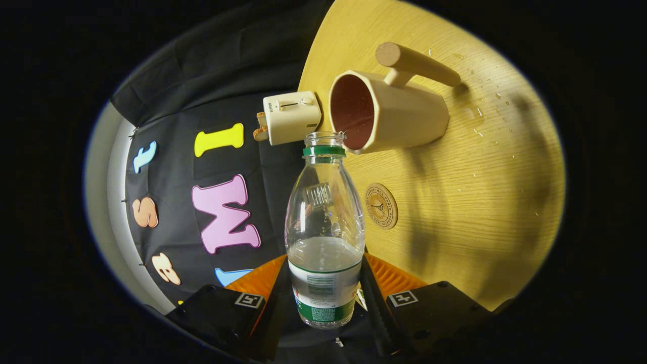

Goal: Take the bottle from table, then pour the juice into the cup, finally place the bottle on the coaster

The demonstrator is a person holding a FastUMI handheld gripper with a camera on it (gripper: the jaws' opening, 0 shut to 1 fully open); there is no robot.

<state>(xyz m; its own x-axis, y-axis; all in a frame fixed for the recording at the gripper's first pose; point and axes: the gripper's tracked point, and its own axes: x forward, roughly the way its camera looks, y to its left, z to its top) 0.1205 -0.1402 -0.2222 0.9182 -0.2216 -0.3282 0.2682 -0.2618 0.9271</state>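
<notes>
Lower centre, gripper view: gripper [326,290] pinching bottle [325,227] low on body, cap off, mouth at cup [386,114] rim for pouring | coaster [381,206] right of bottle, bare, kept free for set-down | table [480,202] w/ droplets upper right

The claw [323,283] is closed on the bottle [324,227], one finger pressed to each side of its lower body, so nothing else fits between them. Straight ahead, the bottle's open mouth sits just at the rim of the cup [386,112], leaving no gap there. The cup's handle [415,63] juts out beyond it. The toaster [291,117] stands close beside the cup (barely a slit between them), blocking that side. The coaster [381,206] lies flat near the bottle's shoulder, with bare tabletop [485,192] all round it and wide open room beyond, dotted with small drops.
</notes>
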